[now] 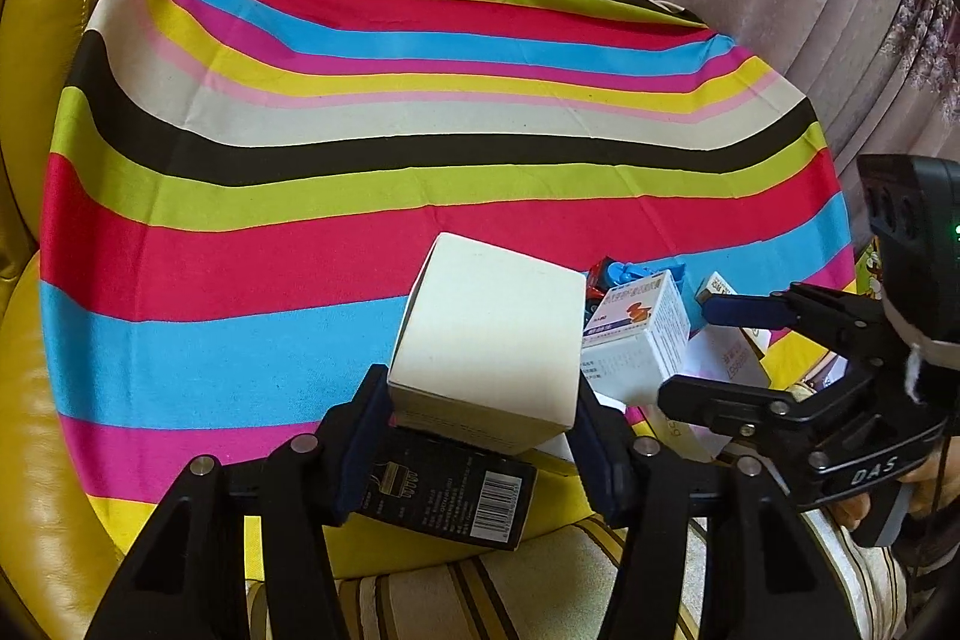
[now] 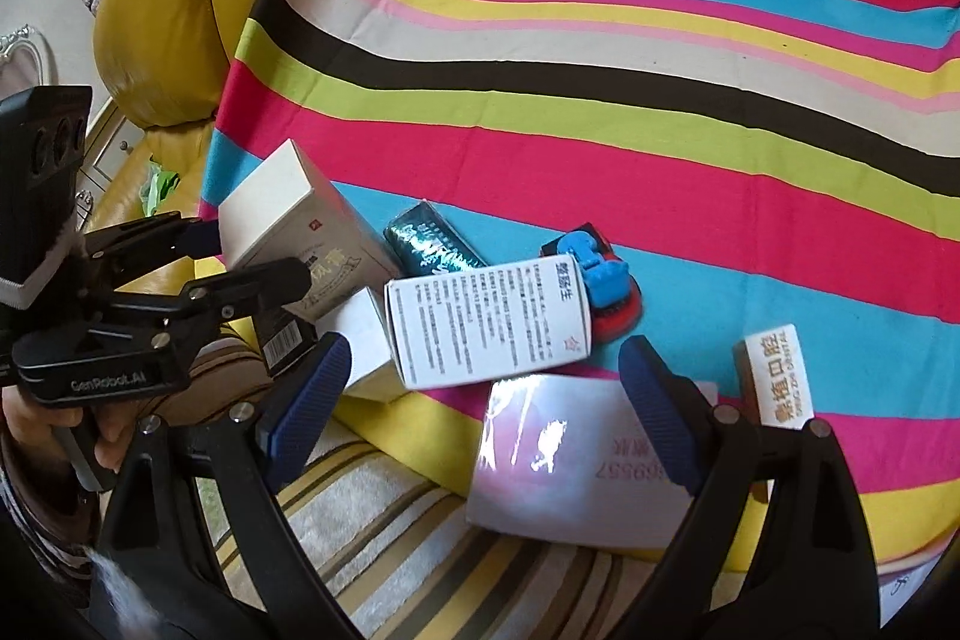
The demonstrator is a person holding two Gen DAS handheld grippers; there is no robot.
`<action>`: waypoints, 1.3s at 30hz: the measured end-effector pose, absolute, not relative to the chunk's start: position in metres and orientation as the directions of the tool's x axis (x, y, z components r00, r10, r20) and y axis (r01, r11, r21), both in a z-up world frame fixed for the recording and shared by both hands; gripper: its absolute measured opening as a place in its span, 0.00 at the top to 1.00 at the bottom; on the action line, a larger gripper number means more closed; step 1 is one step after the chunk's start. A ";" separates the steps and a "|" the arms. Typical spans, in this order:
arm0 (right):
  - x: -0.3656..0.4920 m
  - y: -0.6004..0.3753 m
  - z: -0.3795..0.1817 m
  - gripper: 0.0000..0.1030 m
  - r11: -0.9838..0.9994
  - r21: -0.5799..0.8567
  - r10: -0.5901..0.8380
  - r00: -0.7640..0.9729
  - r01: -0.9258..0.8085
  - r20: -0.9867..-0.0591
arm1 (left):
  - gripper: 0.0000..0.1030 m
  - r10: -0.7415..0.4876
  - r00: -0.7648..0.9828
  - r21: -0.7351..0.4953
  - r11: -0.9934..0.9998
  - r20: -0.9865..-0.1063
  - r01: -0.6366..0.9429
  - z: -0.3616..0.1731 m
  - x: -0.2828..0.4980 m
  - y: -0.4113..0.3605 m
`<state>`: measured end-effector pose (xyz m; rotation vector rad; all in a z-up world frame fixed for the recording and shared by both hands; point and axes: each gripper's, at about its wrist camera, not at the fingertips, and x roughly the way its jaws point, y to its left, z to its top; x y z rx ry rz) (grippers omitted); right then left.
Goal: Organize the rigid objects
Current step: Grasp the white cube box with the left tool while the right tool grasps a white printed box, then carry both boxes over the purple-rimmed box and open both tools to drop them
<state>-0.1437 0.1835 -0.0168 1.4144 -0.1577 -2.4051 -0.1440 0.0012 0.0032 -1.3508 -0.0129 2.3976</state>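
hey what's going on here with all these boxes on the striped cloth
A person is sorting small boxes with two handheld grippers. The left gripper has its fingers on either side of a plain white box that sits on a black box. The right gripper hangs open over a glossy white box. Other boxes and a toy car lie on the striped cloth.

On the striped cloth [image 2: 600, 112] there were six cartons: four white boxes [image 2: 486, 325], one black barcode box [image 1: 450, 496], one dark teal packet [image 2: 429, 244]. One blue-and-red toy [image 2: 603, 280] lay among them.
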 end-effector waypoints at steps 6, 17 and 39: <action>-0.150 0.179 -0.023 0.10 -0.932 0.274 -0.355 -0.429 0.239 -0.831 | 0.45 0.342 -0.465 -0.203 -0.924 -0.816 -0.324 0.003 -0.144 0.000; -0.155 0.177 -0.027 0.28 -0.931 0.275 -0.353 -0.410 0.239 -0.841 | 0.45 0.350 -0.474 -0.216 -0.924 -0.808 -0.314 0.003 -0.143 -0.002; -0.124 0.198 0.006 0.28 -0.949 0.255 -0.316 -0.557 0.187 -0.768 | 0.46 0.385 -0.621 -0.280 -0.923 -0.683 -0.264 0.040 -0.125 -0.018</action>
